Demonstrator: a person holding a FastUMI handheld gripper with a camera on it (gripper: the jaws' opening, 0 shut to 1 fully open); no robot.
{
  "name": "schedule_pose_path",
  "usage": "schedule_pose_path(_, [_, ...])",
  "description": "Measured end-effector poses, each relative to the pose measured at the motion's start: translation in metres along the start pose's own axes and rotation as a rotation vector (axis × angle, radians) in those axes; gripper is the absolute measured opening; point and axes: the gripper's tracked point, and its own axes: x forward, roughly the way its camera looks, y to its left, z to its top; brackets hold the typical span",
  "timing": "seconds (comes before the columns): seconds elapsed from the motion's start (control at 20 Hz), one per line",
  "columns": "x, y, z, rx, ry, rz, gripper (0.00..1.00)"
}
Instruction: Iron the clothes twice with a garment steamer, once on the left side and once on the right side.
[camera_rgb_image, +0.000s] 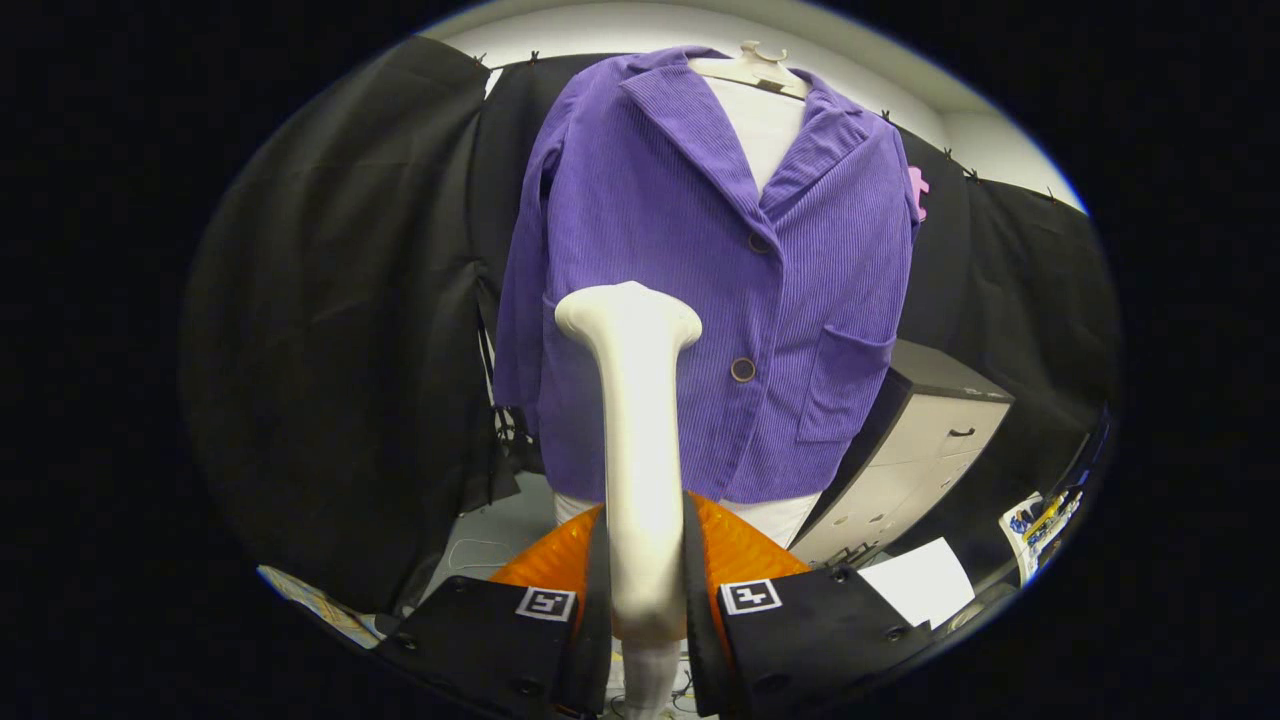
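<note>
The gripper (645, 600) clamps the steamer (635, 430) handle upright, its head at frame centre, low before the hanging purple jacket (700, 300). That suits an upward pass.

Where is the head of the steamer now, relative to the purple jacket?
In the gripper view, the steamer is clamped between the gripper fingers, its head raised before the purple jacket, level with the lower button.

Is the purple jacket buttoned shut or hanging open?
Buttoned shut: the purple jacket fronts overlap with no gap. The gripper is shut on the steamer.
</note>
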Motion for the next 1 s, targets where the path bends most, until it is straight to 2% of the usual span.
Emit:
schedule_pose_path(0.35, [0.007, -0.004, -0.058, 0.011, 0.118, 0.018, 0.39])
schedule_pose_path(0.6, [0.014, -0.008, -0.078, 0.022, 0.162, 0.035, 0.39])
schedule_pose_path(0.8, [0.003, -0.011, -0.064, 0.087, 0.156, 0.099, 0.4])
schedule_pose_path(1.0, [-0.02, -0.051, -0.023, 0.131, 0.09, 0.125, 0.4])
